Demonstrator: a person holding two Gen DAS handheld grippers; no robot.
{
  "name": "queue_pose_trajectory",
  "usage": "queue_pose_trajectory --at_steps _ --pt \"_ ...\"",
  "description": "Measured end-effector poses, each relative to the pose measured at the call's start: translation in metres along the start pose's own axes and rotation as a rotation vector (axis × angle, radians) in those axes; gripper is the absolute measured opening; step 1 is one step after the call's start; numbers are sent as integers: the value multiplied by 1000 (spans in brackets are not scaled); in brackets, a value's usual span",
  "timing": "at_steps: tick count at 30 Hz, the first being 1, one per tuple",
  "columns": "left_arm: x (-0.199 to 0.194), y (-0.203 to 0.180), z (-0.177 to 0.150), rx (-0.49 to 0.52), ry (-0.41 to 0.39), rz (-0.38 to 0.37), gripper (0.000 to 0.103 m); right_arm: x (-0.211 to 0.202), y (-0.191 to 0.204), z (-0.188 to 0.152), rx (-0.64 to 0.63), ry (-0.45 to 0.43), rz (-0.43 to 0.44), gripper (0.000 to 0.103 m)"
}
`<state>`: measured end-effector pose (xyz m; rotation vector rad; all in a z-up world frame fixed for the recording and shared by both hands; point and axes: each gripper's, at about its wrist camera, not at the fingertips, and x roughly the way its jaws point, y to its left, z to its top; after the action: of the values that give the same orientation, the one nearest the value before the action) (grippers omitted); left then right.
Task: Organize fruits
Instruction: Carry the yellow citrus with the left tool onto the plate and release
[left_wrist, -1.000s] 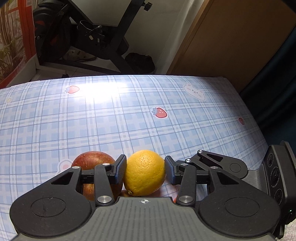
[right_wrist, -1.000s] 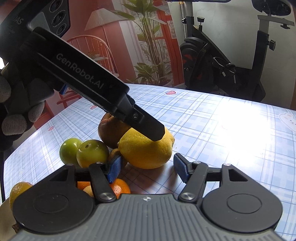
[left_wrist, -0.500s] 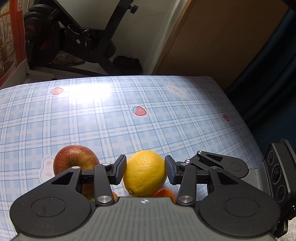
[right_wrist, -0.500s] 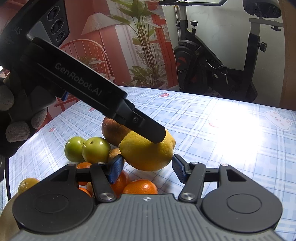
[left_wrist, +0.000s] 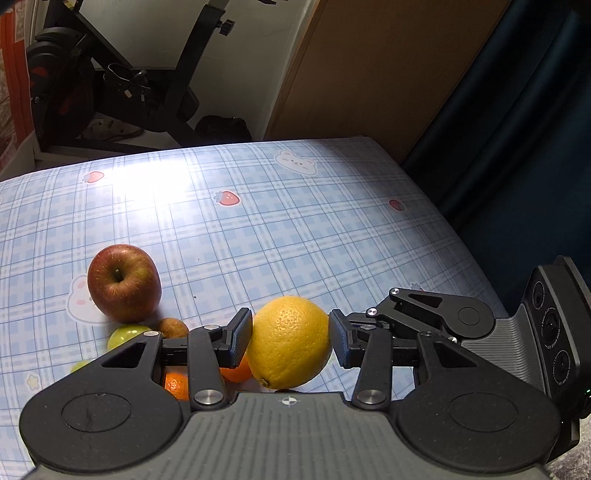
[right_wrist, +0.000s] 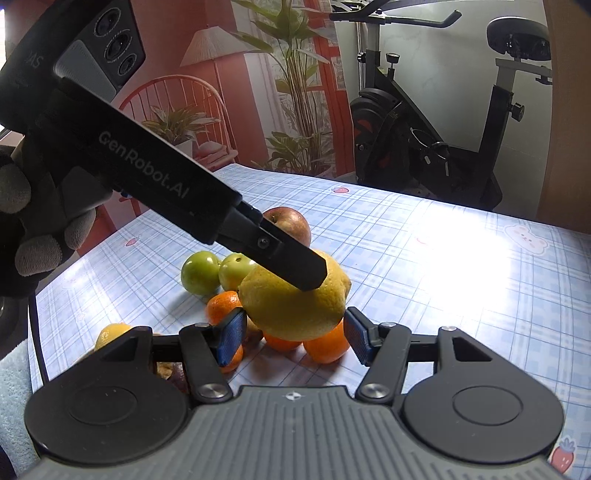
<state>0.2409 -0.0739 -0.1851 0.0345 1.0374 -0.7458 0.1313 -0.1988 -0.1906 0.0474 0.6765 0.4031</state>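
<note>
My left hand-held gripper (left_wrist: 290, 338) pinches the lemon (left_wrist: 289, 341): both pads press on its flanks and the fruit hangs clear of the table (left_wrist: 295, 221), above the heap. In the right wrist view the same lemon (right_wrist: 293, 302) sits between the pads of my right hand-held gripper (right_wrist: 293, 338). The left pad there looks to be touching the rind and the right pad stands just beside it with a thin gap, so I judge this one spread, not gripping.

The relation that matters: the lemon's long axis runs roughly across the right gripper's line of sight, nipple end toward the right side of that view, and along the left gripper's line, nipple end toward the camera. The left gripper grips the short girth; the right one straddles the long axis. Both are at the fruit; only the left one carries it.

The remaining fruit lies on the table below and beyond: a red apple (left_wrist: 123, 282), two green fruits (right_wrist: 201, 272) side by side, several mandarins (right_wrist: 327, 345) under the lemon, and a small brown fruit (left_wrist: 173, 328) near the apple. A second yellow fruit (right_wrist: 110, 334) shows at the lower left of the right view.

Judgement: the lemon is mid-transfer; its destination is not in view.
</note>
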Motion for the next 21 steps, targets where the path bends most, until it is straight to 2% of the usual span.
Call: queue_pose_trajectory --at_steps 9,15,21 --pt "-10 -20 -41 20 25 -38 47 -32 34 -31 7 36 -31 61" --pt "-15 -24 -68 -10 50 -70 47 -43 51 -48 0 75 -39 61" --pt "-17 -28 -86 8 59 -64 47 -45 65 -58 -6 99 -46 61"
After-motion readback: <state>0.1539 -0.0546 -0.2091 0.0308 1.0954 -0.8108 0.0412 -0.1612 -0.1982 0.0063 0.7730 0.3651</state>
